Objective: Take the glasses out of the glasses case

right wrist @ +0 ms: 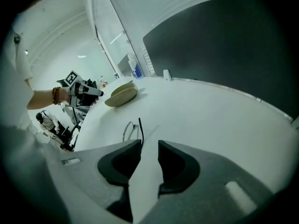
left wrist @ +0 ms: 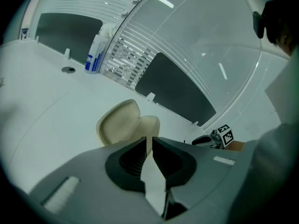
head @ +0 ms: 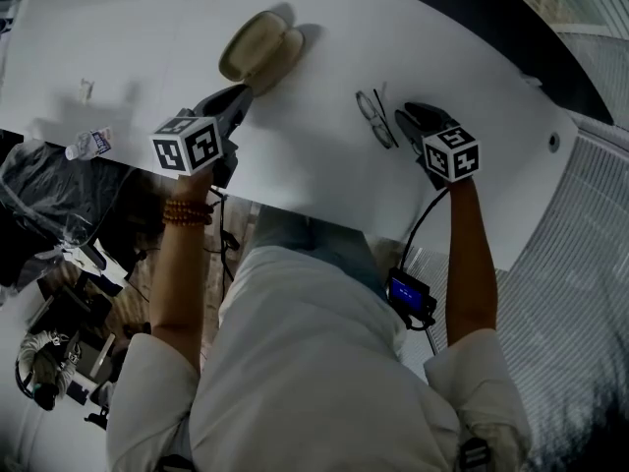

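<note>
The beige glasses case (head: 260, 47) lies open on the white table (head: 324, 170), both halves showing in the left gripper view (left wrist: 121, 122). My left gripper (head: 241, 91) is at its near edge, jaws nearly together (left wrist: 149, 139) with the case's rim between them. The thin dark-framed glasses (head: 373, 116) lie folded on the table to the right of the case, out of it. My right gripper (head: 405, 118) stands open just beside them. In the right gripper view the glasses (right wrist: 133, 129) rest by the left jaw's tip, with nothing between the jaws (right wrist: 149, 143).
A spray bottle (left wrist: 96, 52) stands at the table's far edge near a round cable hole (left wrist: 68, 69). A small water bottle (head: 90, 144) lies at the table's near left edge. Cluttered gear sits below the table on the left.
</note>
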{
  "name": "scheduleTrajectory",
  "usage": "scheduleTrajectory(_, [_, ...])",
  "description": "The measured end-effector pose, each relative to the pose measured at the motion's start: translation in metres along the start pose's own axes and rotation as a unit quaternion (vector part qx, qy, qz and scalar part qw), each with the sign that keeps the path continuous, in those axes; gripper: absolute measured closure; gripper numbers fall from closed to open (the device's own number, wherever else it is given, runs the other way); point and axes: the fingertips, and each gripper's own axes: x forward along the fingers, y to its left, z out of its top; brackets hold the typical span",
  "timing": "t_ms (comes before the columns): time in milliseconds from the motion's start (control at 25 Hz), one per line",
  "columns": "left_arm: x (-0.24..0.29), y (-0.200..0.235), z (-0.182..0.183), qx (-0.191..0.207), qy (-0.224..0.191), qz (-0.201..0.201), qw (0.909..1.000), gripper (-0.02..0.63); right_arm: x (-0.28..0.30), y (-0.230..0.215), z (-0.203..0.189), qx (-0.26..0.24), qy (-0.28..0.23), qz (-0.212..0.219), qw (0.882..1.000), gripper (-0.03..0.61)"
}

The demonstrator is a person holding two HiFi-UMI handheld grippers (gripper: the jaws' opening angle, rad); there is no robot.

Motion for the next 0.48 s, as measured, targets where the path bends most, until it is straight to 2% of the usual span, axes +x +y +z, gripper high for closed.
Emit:
scheduleTrajectory(160, [-0.006,-0.035,0.001,0.016,-0.013,-0.024,0.9995,0.599,-0.033,0.005,0.022,0.018,-0.053,-0.028,0.998,0.493])
scheduleTrajectory(280, [-0.013,-0.069,0.005,0.055,-0.012,-0.034,0.9978,0.611,-0.062,0.013,0.039,0.029,-0.092,-0.05,0.994,0.575])
scheduleTrajectory(480, [-0.017,-0.135,0.033,0.104,-0.048,-0.079,0.9903,0.611,-0.106,0.019,0.069,0.006,-0.148,-0.096,0.984,0.577])
